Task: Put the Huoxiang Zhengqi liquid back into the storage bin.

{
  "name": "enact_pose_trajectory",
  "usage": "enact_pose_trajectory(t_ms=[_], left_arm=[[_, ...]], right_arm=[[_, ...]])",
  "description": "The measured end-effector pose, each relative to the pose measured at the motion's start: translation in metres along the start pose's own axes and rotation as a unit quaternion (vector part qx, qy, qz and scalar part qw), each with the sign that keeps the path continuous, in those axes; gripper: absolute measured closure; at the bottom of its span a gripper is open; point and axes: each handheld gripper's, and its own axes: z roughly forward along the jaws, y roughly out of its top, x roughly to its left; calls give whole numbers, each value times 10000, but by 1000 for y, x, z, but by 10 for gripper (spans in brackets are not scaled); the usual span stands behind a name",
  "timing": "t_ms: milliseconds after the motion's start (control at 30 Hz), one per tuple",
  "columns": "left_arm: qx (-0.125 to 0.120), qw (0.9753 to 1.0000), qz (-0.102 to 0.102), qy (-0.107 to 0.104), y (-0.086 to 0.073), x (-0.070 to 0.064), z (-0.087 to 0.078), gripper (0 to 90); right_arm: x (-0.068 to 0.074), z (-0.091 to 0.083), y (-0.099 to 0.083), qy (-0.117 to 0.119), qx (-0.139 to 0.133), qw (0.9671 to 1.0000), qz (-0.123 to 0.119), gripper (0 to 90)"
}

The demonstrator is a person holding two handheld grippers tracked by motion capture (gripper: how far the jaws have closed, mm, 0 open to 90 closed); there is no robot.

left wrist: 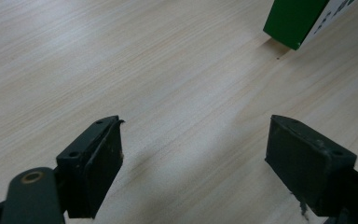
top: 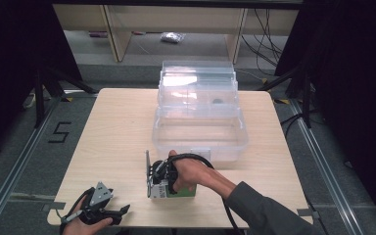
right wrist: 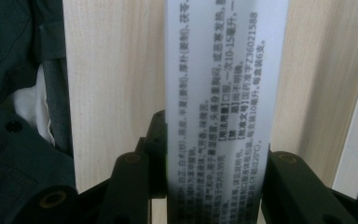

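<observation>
Right now your right gripper [top: 162, 182] clamps the box [right wrist: 226, 93] by its narrow sides for lifting, while left gripper [left wrist: 193, 158] rests wide open, w/ nothing in it.

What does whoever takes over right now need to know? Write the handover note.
Right tongs: shut on the green and white box, near the table's front edge; printed white face sits between the jaws.
Left tongs: open, holding nothing, low over bare wood at the front left corner of the table.
Clear plastic bin: lid open, beyond the box at mid-table; looks empty.
Done: box gripped.
Left: probably lift the box and place it in the bin.
</observation>
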Motion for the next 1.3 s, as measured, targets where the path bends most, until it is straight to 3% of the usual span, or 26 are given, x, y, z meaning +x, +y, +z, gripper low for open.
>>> enact_pose_trajectory(t_ms=[267,433,533,567,633,700,767,800,1200,1233,1300], left_arm=[[95,9999,113,29,0,2,0,180],[49,10000,52,-10,0,1,1,180],[173,9997,178,-5,0,3,-2,180],[64,10000,60,-9,0,1,0,180],[171,9997,182,-4,0,3,-1,180],[129,9999,108,31,0,2,0,180],[28,10000,7,-13,-1,1,1,180],[235,9995,212,2,0,4,-1,180],[204,9997,162,-2,-1,4,0,180],[243,9996,162,1,0,3,-1,180],[233,9996,147,37,-1,3,1,180]], right_arm=[[-2,-10,-15,-3,-14,9999,128,649],[-4,-23,-28,-80,17,9998,201,649],[-6,-29,-37,-73,15,9994,351,649],[-6,-31,-40,-74,43,9991,424,649],[-8,-33,-46,-51,-15,9990,437,650],[-11,-35,-52,-38,-117,9993,354,649],[-10,-40,-56,-56,-55,9986,520,650],[-11,-41,-61,-58,-120,9988,474,649],[-18,-66,-94,-83,-167,9973,705,650],[-18,-70,-101,-159,-144,9963,828,650],[-21,-74,-107,-200,-193,9969,742,650]])
